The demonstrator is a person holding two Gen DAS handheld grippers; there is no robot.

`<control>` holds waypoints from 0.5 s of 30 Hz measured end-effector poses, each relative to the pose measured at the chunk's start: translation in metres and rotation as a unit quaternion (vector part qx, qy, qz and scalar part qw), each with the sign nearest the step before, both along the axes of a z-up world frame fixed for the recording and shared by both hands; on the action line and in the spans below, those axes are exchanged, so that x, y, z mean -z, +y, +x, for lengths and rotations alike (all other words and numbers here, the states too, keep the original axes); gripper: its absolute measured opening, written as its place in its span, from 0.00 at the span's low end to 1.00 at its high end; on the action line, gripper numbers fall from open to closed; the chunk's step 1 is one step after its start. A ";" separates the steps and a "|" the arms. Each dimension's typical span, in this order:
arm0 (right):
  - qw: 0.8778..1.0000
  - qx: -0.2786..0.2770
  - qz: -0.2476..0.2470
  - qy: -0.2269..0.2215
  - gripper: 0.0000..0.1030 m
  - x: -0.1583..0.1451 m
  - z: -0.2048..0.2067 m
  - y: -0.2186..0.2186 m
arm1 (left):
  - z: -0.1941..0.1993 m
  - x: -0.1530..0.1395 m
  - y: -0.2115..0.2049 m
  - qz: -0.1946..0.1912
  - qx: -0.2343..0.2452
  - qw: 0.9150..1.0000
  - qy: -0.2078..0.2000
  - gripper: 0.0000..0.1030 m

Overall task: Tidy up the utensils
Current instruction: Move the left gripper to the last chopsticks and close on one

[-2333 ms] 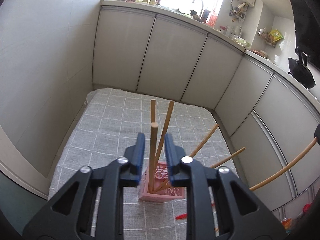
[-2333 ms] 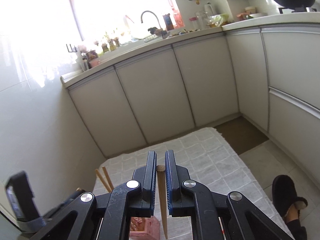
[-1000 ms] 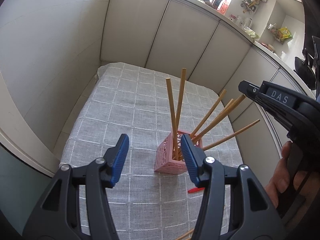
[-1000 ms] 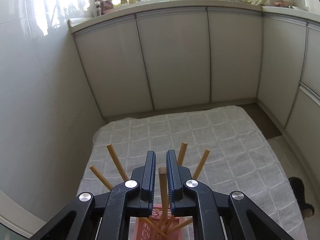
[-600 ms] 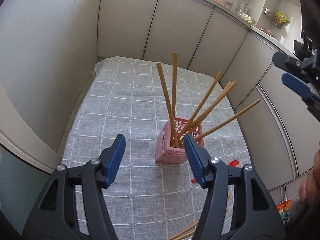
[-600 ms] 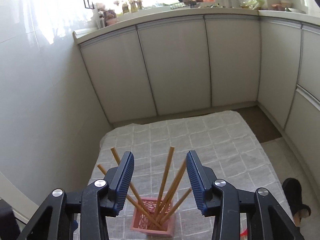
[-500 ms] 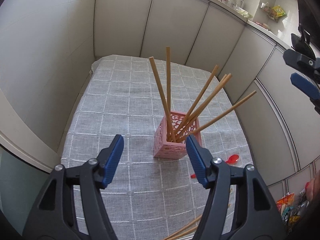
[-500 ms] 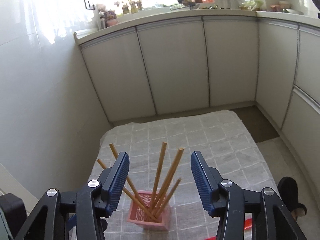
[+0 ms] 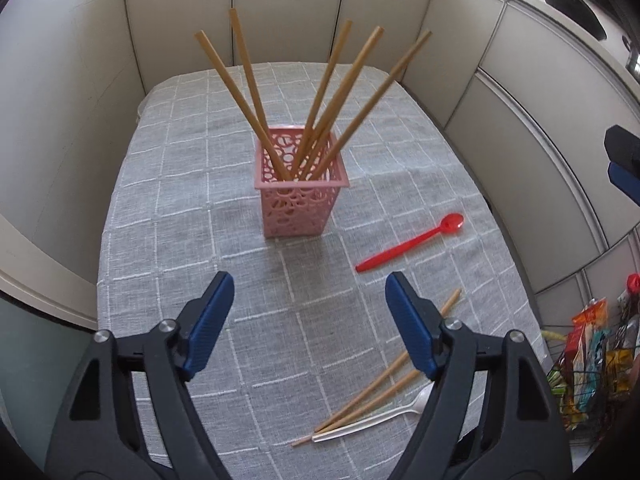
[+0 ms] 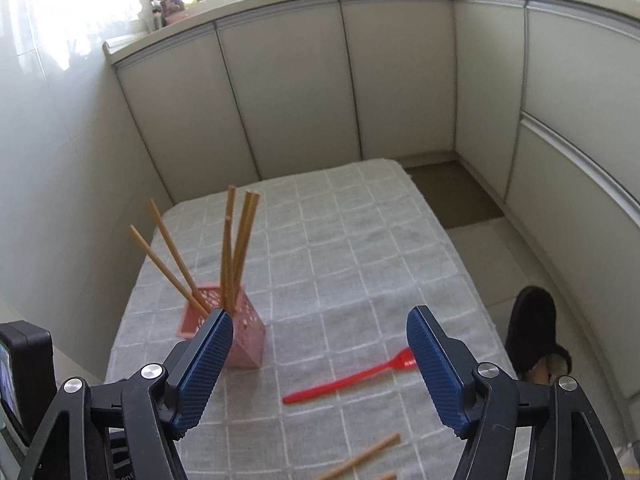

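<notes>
A pink perforated holder (image 9: 298, 200) (image 10: 244, 338) stands on the grey checked cloth with several wooden chopsticks (image 9: 340, 96) (image 10: 236, 244) leaning out of it. A red spoon (image 9: 408, 244) (image 10: 348, 380) lies to its right. Nearer me lie loose chopsticks (image 9: 384, 376) (image 10: 360, 456) and a white plastic fork (image 9: 376, 416). My left gripper (image 9: 308, 320) hangs over bare cloth in front of the holder, jaws still opening, nothing between them. My right gripper (image 10: 320, 364) hovers over the red spoon, jaws also opening and empty.
The table (image 10: 360, 232) stands in a corner of white cabinets (image 10: 288, 100). A person's black slipper (image 10: 534, 328) is on the floor at the right. A wire basket of snack packets (image 9: 588, 348) stands beside the table. The right gripper's tip (image 9: 624, 168) shows at the left view's right edge.
The right gripper let go of a chopstick into the holder, opened wide and drew back rightward. The left gripper opened wider, tipped down and moved nearer the loose utensils.
</notes>
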State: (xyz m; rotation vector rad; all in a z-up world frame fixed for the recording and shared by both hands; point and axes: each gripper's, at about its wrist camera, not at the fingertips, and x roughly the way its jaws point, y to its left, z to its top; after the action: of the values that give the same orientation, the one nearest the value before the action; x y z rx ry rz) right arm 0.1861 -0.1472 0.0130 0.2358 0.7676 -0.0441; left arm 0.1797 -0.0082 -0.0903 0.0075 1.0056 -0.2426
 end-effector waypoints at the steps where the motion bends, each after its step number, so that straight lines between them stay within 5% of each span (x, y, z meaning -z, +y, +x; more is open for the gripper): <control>1: 1.000 0.003 0.004 0.007 0.74 0.006 -0.006 -0.004 | -0.005 0.003 -0.004 0.008 0.005 1.000 0.001 0.76; 15: 0.998 0.002 0.030 0.048 0.75 0.043 -0.057 -0.038 | -0.067 0.035 -0.045 0.075 0.073 0.994 0.010 0.76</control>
State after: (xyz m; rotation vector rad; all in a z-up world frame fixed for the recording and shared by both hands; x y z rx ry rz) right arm 0.1295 -0.1852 -0.0295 0.2946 0.8655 -0.0373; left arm 0.1131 -0.0535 -0.1251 0.2175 1.0422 -0.3010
